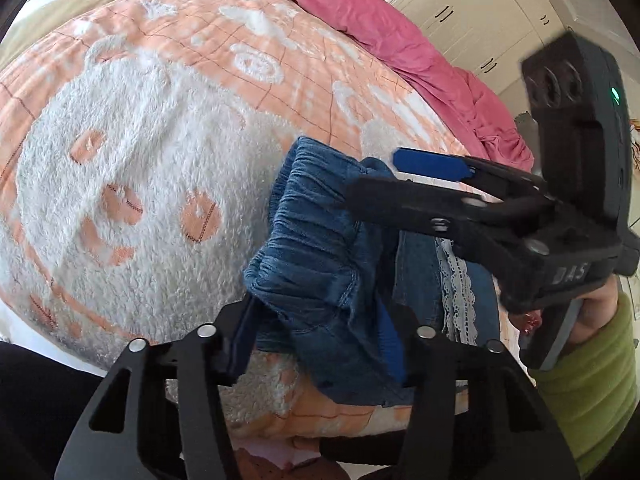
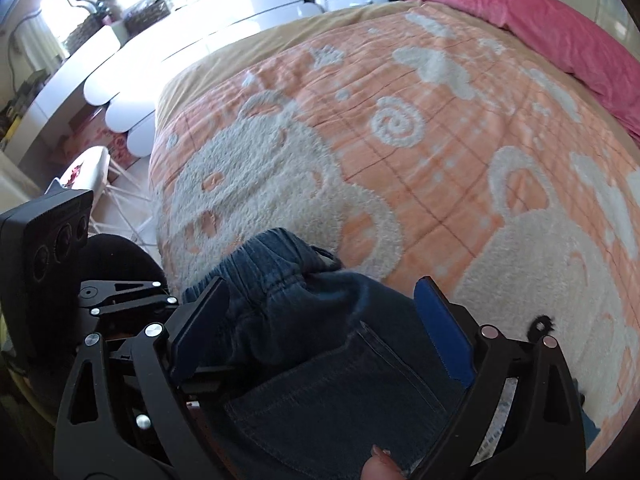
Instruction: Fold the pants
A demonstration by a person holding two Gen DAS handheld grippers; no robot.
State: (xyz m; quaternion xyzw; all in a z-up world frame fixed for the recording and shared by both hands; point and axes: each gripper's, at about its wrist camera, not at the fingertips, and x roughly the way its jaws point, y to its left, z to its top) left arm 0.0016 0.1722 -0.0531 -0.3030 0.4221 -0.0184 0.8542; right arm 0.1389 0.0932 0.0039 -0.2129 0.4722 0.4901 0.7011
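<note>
Blue denim pants [image 1: 320,248] with a gathered elastic waistband lie bunched near the front edge of an orange and white fleece blanket [image 1: 132,168] on a bed. My left gripper [image 1: 316,340] is closed on a fold of the waistband, and denim fills the gap between its pads. My right gripper [image 1: 374,178] comes in from the right, held by a hand in a green sleeve [image 1: 588,380]. In its own view the right gripper [image 2: 320,332] stands wide open, straddling the pants [image 2: 320,392] with its pads clear of the cloth. A fingertip [image 2: 376,466] rests on the denim.
White lace trim [image 1: 456,292] lies beside the denim. A pink duvet [image 1: 392,28] is heaped along the far right of the bed, with white cupboards [image 1: 472,4] behind it. A white dresser [image 2: 224,20] with baskets [image 2: 148,12] stands left of the bed.
</note>
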